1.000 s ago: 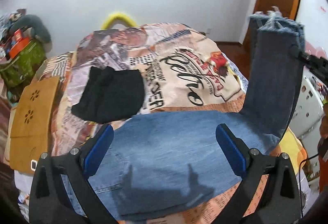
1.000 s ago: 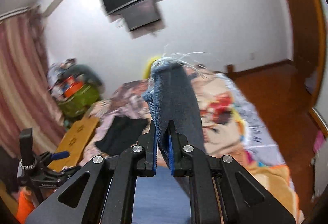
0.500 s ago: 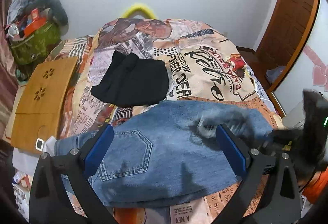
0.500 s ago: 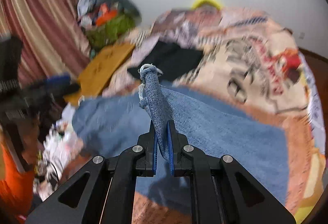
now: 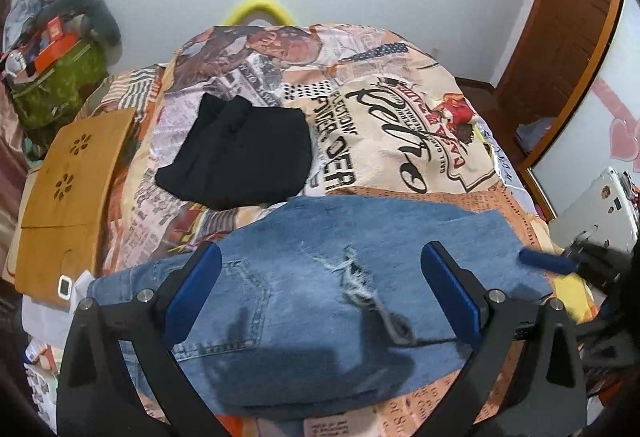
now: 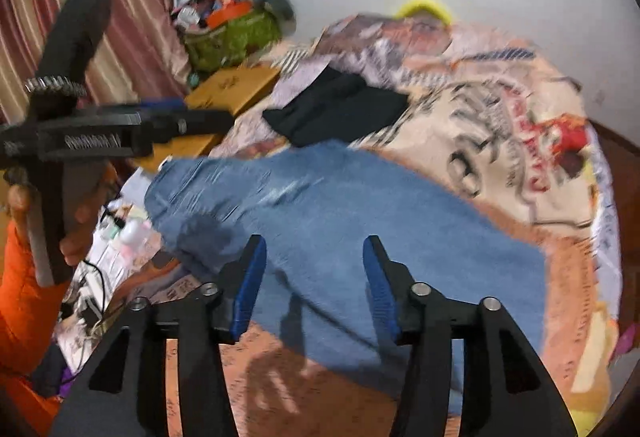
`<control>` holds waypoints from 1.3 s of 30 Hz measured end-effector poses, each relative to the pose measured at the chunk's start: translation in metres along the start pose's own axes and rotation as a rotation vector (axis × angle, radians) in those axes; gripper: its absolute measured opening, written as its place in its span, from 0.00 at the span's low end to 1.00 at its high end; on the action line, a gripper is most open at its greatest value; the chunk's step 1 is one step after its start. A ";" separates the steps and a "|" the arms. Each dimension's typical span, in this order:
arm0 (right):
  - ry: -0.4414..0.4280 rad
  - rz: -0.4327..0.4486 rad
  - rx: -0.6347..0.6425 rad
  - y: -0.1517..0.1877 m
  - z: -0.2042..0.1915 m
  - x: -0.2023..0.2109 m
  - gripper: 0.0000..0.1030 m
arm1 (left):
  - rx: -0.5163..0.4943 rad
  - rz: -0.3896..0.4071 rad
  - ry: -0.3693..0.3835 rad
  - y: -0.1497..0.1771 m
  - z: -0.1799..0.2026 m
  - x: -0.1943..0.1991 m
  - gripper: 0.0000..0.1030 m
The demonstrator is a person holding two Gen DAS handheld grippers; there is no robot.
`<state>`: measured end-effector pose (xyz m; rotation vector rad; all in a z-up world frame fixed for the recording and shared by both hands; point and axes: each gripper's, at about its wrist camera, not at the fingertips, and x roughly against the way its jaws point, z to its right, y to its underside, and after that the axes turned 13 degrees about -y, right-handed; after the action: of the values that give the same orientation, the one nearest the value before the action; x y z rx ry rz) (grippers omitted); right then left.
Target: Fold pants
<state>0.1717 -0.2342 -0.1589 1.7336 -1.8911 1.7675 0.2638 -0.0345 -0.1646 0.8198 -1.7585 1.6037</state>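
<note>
Jeans point(image 5: 320, 277): blue denim, doubled over on itself, lying flat across the near part of the printed bedspread point(image 5: 400, 125); back pocket at left, frayed rip near the middle.
Left gripper point(image 5: 320, 293): jaws spread wide above the denim, holding nothing.
Right gripper point(image 6: 314, 285): jaws parted, empty, hovering over the near edge of the jeans.
Left view only: sharp detail of pocket stitching and rip; folded black garment point(image 5: 240, 153) just beyond the jeans.
Right view only: motion-blurred; left hand point(image 6: 76, 221) gripping the other tool's handle at left.
</note>
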 end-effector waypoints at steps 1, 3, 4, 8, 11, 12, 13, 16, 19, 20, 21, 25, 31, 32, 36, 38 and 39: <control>0.022 0.016 0.000 -0.002 0.005 0.006 0.48 | -0.008 -0.003 0.005 -0.003 0.006 -0.003 0.98; 0.065 0.039 -0.003 -0.005 0.018 0.016 0.52 | -0.022 -0.011 0.014 -0.006 0.017 -0.008 0.98; 0.087 0.047 -0.010 -0.007 0.025 0.019 0.54 | -0.031 -0.017 0.018 -0.008 0.022 -0.012 0.98; 0.141 0.033 -0.064 -0.006 0.056 0.017 0.59 | -0.080 -0.048 0.024 -0.012 0.049 -0.032 0.98; 0.156 -0.011 -0.130 0.000 0.081 0.006 0.59 | -0.135 -0.102 0.015 -0.008 0.068 -0.057 0.98; 0.151 -0.032 -0.165 0.004 0.091 -0.002 0.59 | -0.152 -0.123 0.018 -0.004 0.072 -0.063 0.98; 0.148 -0.050 -0.195 0.008 0.099 -0.006 0.59 | -0.171 -0.143 0.015 0.000 0.077 -0.070 0.98; 0.103 -0.105 -0.297 0.024 0.118 -0.022 0.59 | -0.229 -0.180 -0.032 0.016 0.086 -0.088 0.98; 0.089 -0.127 -0.325 0.039 0.123 -0.027 0.59 | -0.247 -0.201 -0.044 0.029 0.086 -0.101 0.99; 0.093 -0.124 -0.316 0.043 0.122 -0.027 0.59 | -0.236 -0.190 -0.034 0.031 0.083 -0.100 1.00; 0.101 -0.120 -0.300 0.047 0.119 -0.025 0.59 | -0.232 -0.185 -0.025 0.033 0.080 -0.099 1.00; 0.134 -0.108 -0.269 0.058 0.113 -0.016 0.64 | -0.237 -0.179 -0.002 0.040 0.074 -0.095 1.00; 0.158 -0.084 -0.290 0.070 0.115 -0.004 0.68 | -0.250 -0.102 -0.056 0.053 0.071 -0.079 1.00; 0.168 -0.079 -0.292 0.072 0.114 -0.001 0.70 | -0.243 -0.095 -0.062 0.054 0.070 -0.077 1.00; 0.187 -0.073 -0.296 0.077 0.111 0.006 0.72 | -0.199 -0.091 -0.065 0.060 0.058 -0.071 1.00; 0.193 -0.070 -0.302 0.079 0.111 0.010 0.73 | -0.177 -0.090 -0.063 0.061 0.051 -0.069 1.00; 0.195 -0.069 -0.306 0.080 0.111 0.011 0.74 | -0.165 -0.089 -0.064 0.063 0.047 -0.067 1.00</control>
<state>0.1805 -0.3405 -0.2455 1.4468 -1.8766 1.4694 0.2548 -0.0743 -0.2594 0.8656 -1.8447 1.3684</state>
